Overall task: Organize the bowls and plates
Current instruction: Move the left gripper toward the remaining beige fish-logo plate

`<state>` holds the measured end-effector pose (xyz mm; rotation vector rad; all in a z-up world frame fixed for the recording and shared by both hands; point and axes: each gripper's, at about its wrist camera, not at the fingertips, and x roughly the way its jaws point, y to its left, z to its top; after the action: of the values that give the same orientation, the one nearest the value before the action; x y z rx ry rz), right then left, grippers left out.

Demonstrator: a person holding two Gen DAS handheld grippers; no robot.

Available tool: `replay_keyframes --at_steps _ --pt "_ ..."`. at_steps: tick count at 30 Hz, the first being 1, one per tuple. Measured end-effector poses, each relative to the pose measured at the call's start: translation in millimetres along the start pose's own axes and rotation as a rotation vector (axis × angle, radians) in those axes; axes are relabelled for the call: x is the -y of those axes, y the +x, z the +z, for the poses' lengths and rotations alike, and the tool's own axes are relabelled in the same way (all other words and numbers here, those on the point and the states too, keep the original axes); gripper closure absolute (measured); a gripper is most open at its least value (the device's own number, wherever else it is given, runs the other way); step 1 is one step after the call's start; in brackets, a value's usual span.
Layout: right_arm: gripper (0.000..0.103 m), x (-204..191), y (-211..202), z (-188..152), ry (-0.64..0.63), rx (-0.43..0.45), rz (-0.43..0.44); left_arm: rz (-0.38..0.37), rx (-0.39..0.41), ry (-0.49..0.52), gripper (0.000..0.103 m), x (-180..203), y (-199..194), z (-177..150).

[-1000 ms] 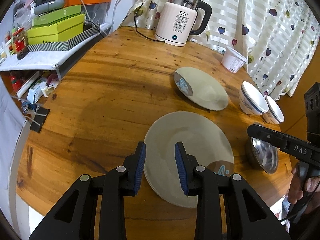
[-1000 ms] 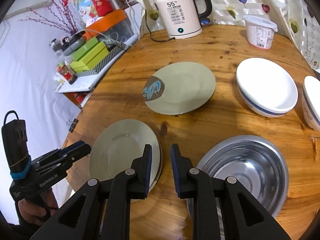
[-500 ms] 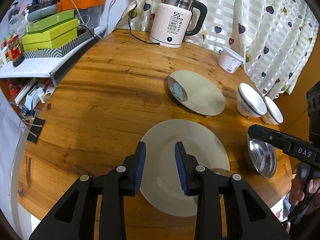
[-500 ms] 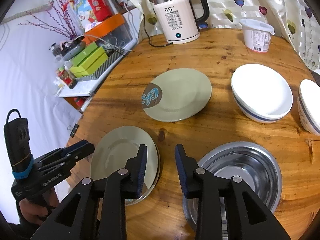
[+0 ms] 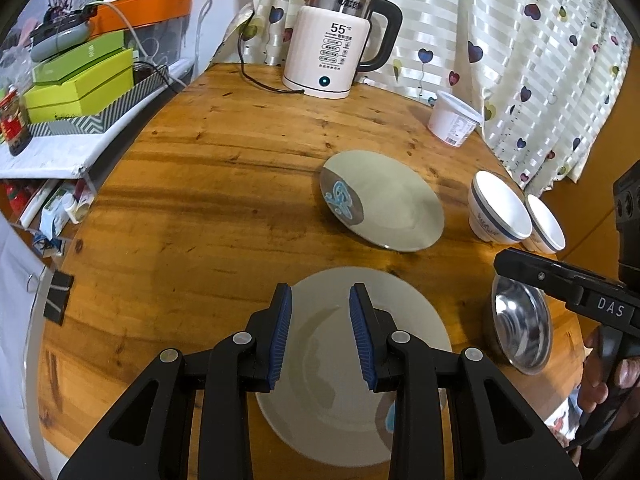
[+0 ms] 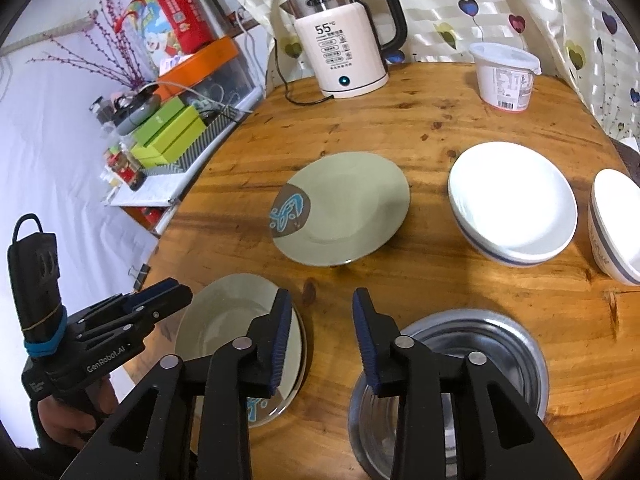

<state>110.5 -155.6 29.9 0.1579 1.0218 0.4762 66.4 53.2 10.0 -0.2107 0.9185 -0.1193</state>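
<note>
Warm indoor light, sharp focus, fisheye-bent edges, dark corners

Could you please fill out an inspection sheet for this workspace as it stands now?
Surface: round wooden table, bare in the middle.
Job's things: near plates, stacked; far plate, alone; two white bowls; steel bowl.
Clutter: kettle, white tub.
Grippers: left gripper open over the near plates; right gripper open, jaws just widened, nothing between.
Cables: kettle cord.
Surroundings: heart-print curtain, cluttered shelf.
</note>
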Motion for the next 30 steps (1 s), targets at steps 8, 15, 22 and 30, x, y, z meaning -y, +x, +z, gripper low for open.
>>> replay_keyframes --at_steps 8,15,22,30 --pt "0.066 12.2 8.3 14.9 0.042 0.002 -0.007 -0.018 -0.003 0.015 0.072 0.9 13.3 22.3" --pt "0.066 22.2 18.0 23.2 0.081 -0.012 -0.007 -0.044 -0.023 0.035 0.072 4.9 29.7 39.8" --pt "0.066 28.8 31.0 32.2 0.107 -0.029 -0.012 -0.079 -0.049 0.026 0.067 4.5 46.8 53.1" --pt "0.066 37.3 45.2 39.2 0.136 -0.052 -0.023 -0.093 -0.077 0.027 0.063 2.6 68.1 65.4"
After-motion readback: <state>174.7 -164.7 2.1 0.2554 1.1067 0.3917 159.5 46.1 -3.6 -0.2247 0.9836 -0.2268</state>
